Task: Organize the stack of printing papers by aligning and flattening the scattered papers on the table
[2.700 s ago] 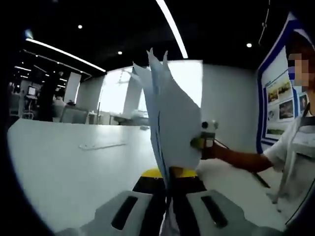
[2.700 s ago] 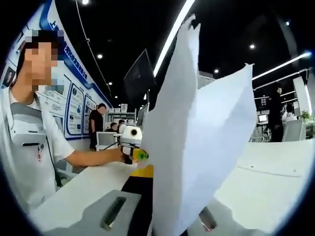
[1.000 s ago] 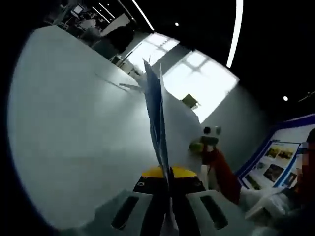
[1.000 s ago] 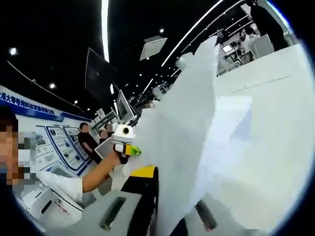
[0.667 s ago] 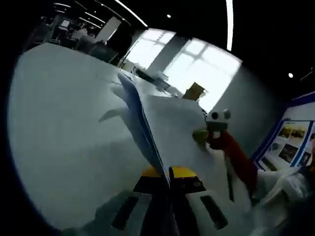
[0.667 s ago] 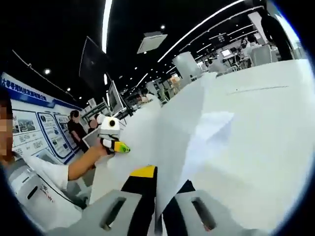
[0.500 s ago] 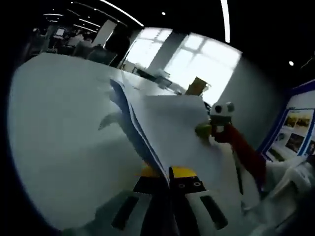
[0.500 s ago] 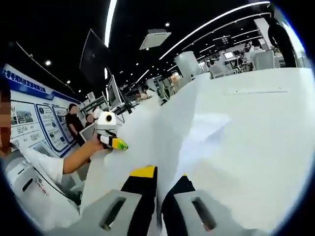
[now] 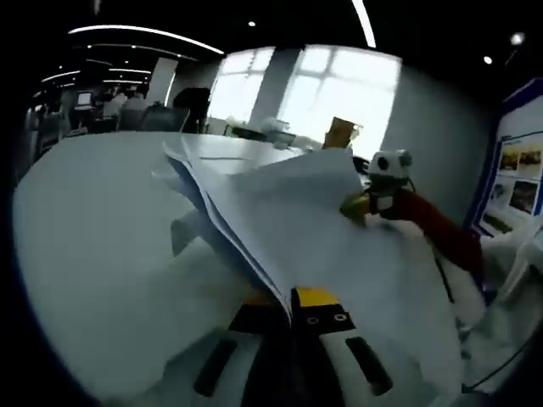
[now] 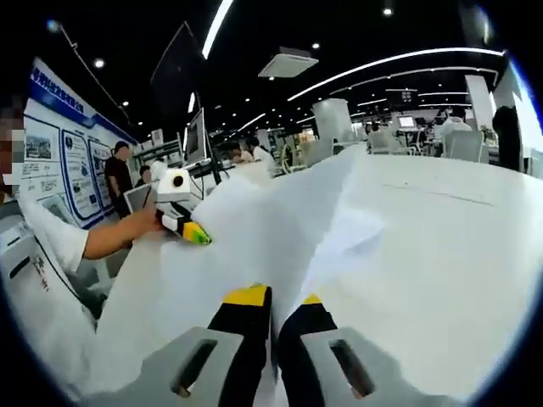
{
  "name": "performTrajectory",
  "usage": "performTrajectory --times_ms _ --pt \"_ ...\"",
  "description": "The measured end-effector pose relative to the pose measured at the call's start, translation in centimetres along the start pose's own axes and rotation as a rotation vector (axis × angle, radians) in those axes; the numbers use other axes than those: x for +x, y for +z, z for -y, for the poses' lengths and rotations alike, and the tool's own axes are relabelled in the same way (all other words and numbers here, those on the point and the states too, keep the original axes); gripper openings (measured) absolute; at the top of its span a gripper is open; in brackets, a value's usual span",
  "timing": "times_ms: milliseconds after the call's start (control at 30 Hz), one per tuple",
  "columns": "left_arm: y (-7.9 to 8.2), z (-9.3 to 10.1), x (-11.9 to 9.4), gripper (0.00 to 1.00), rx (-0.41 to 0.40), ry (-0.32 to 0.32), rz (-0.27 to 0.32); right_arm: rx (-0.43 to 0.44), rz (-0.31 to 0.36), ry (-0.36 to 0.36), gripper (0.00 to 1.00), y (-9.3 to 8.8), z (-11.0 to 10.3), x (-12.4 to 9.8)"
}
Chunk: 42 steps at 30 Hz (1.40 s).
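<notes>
No text can be read: the wall posters [image 10: 81,157] at the left carry pictures and print too small and blurred to make out.

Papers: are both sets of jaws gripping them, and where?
Yes. The left gripper and right gripper each clamp an opposite edge of the paper stack.

Open-plan office or showroom hall, by the look of it. Long white table [image 10: 441,246] running far across the floor. Dark ceiling with linear light strips [image 10: 390,59] and small spotlights. Blue-framed display boards [image 10: 64,153] with photographs along one wall. Monitors [image 10: 193,140] and seated people [image 10: 246,157] at far desks. Tall bright windows [image 9: 339,93] at the far end.
</notes>
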<state>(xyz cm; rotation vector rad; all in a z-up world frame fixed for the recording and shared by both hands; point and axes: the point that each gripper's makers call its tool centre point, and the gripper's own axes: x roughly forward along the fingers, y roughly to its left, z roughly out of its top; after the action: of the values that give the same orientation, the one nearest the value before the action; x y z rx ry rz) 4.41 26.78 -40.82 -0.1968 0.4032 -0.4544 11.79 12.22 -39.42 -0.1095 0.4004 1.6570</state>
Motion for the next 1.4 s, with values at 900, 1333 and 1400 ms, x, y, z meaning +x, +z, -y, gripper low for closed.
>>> performTrajectory --times_ms 900,1333,1400 --pt "2.6 -2.2 -3.6 0.31 0.254 0.150 0.102 -0.030 0.015 0.032 0.03 1.3 2.6 0.9" --pt "5.3 -2.7 -6.4 0.35 0.276 0.181 0.167 -0.060 -0.007 0.034 0.03 0.9 2.8 0.7" --pt "6.3 -2.4 -6.1 0.35 0.286 0.174 0.193 -0.058 -0.008 0.033 0.03 0.9 3.0 0.7"
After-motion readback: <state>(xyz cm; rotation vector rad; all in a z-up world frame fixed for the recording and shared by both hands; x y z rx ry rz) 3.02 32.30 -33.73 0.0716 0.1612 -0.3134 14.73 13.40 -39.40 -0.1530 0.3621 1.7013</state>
